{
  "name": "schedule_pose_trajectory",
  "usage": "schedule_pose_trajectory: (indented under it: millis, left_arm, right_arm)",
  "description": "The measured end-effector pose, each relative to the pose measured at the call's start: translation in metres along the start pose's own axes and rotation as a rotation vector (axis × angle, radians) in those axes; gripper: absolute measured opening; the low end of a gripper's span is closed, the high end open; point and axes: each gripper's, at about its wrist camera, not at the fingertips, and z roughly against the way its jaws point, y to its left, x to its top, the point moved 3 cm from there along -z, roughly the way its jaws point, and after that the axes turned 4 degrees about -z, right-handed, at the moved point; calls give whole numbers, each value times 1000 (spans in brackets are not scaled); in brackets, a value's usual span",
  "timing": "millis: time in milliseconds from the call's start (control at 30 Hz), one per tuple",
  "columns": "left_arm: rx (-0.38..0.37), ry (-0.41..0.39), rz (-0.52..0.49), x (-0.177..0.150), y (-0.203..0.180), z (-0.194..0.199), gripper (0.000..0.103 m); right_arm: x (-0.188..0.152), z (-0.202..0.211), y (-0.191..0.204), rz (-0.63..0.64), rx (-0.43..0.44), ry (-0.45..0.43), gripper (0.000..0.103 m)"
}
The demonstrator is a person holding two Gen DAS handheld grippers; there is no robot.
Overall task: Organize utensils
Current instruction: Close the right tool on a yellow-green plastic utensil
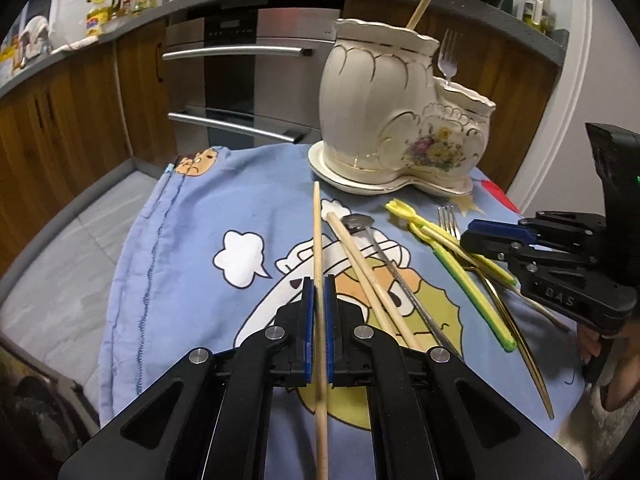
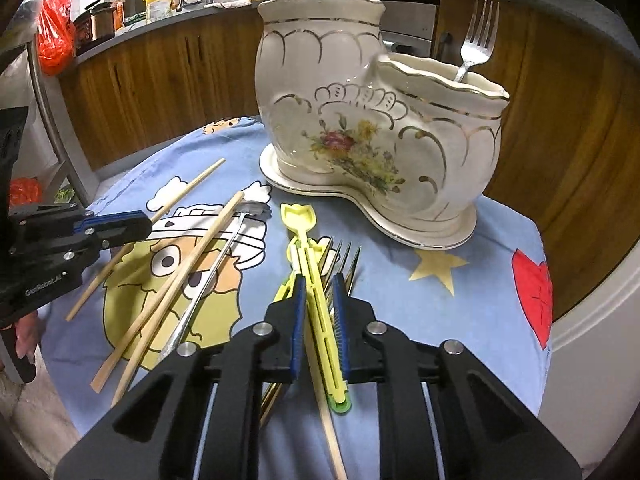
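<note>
On cloth: left claw [image 1: 319, 286] clamps chopstick [image 1: 318, 232]; right claw [image 2: 319, 286] clamps yellow utensil [image 2: 310, 264].

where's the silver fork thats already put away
The silver fork stands tines up in the lower, right-hand compartment of the ceramic holder in the right wrist view, beyond the utensils lying on the blue cloth.

One ceramic holder [image 1: 380, 120], two hand-held grippers [image 1: 319, 292] [image 2: 318, 300]
</note>
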Motion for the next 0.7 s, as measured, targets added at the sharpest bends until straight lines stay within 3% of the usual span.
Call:
schedule_pose_trajectory:
  millis: [300, 367, 500, 700]
  left_arm:
    - [-53, -20, -3, -3, -3, 6, 5]
    - [-56, -17, -1, -4, -3, 5, 5]
    - [-65, -24, 3, -4, -2, 6, 5]
    - [-75, -21, -3, -6, -2, 5, 5]
  right_arm:
    - [0, -8, -9, -45, 57, 35, 13]
    - [-2, -16, -10, -52, 71, 79, 14]
    - [1, -9, -7, -45, 70, 44, 8]
    - [1, 3, -4, -43, 80, 12, 8]
